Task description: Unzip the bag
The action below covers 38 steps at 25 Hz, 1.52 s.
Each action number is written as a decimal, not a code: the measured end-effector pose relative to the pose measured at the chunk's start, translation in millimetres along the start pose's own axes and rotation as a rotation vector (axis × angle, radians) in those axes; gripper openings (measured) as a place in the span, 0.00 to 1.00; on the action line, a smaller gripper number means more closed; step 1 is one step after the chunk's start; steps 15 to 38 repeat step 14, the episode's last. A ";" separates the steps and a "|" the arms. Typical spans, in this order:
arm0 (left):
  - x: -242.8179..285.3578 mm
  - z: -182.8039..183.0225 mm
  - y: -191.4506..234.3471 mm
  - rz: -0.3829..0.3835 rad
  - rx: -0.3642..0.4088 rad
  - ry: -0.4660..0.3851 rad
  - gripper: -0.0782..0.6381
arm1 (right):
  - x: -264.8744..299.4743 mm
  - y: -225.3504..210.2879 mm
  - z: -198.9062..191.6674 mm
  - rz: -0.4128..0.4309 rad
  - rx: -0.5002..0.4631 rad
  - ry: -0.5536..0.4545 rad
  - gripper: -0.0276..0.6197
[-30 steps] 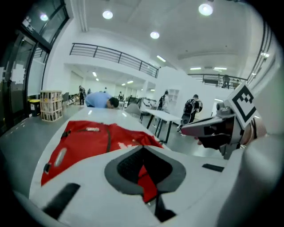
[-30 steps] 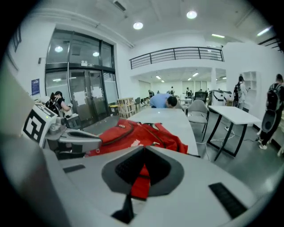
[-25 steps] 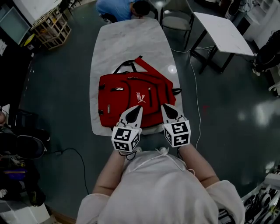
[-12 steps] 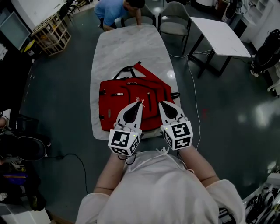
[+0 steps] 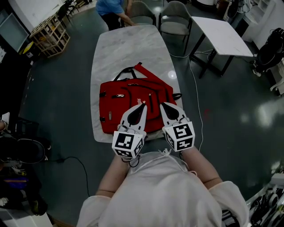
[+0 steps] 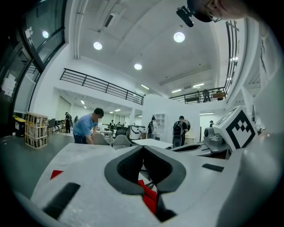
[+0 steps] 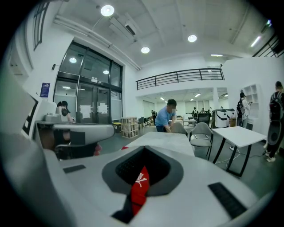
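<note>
A red backpack [image 5: 128, 104] lies flat on the near half of the marble table [image 5: 128, 48], straps toward the far end, zip pulls on its front. My left gripper [image 5: 143, 106] hovers over the bag's near right part, jaws shut and empty. My right gripper [image 5: 162, 105] hangs beside it over the bag's right edge, also shut on nothing. In the left gripper view the left gripper [image 6: 143, 148] points level across the room, with a sliver of red backpack [image 6: 148, 197] below its closed jaws. The right gripper [image 7: 144, 151] shows the red backpack [image 7: 138, 186] with a white logo through its jaw gap.
A person in a blue shirt [image 5: 111, 6] stands at the table's far end by two grey chairs [image 5: 175, 20]. A white side table [image 5: 222, 37] is at the right, a cable [image 5: 195, 75] runs on the floor, and a wooden crate [image 5: 51, 31] stands far left.
Both grippers have edged slightly forward over the bag and stay shut. The person in blue has moved from leaning on the table's far end toward its left corner.
</note>
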<state>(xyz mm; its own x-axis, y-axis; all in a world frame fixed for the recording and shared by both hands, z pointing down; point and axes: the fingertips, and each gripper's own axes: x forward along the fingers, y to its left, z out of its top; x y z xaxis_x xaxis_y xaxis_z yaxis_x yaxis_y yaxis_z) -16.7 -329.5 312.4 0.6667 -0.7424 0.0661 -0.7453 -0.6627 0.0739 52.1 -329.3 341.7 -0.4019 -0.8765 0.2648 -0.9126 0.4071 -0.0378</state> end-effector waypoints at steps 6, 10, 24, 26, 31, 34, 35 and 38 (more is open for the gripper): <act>-0.8 0.7 -0.2 0.000 0.002 0.005 0.14 | 0.1 3.3 -1.1 -0.003 0.008 0.003 0.08; -1.1 -1.3 2.5 0.004 0.003 0.011 0.13 | 0.8 4.1 -2.8 0.000 0.016 0.004 0.08; -1.9 -3.6 3.8 0.006 0.003 0.011 0.14 | -0.1 3.6 -5.4 0.001 0.018 0.006 0.08; -1.9 -3.6 3.8 0.006 0.003 0.011 0.14 | -0.1 3.6 -5.4 0.001 0.018 0.006 0.08; -1.9 -3.6 3.8 0.006 0.003 0.011 0.14 | -0.1 3.6 -5.4 0.001 0.018 0.006 0.08; -1.9 -3.6 3.8 0.006 0.003 0.011 0.14 | -0.1 3.6 -5.4 0.001 0.018 0.006 0.08; -1.9 -3.6 3.8 0.006 0.003 0.011 0.14 | -0.1 3.6 -5.4 0.001 0.018 0.006 0.08; -1.9 -3.6 3.8 0.006 0.003 0.011 0.14 | -0.1 3.6 -5.4 0.001 0.018 0.006 0.08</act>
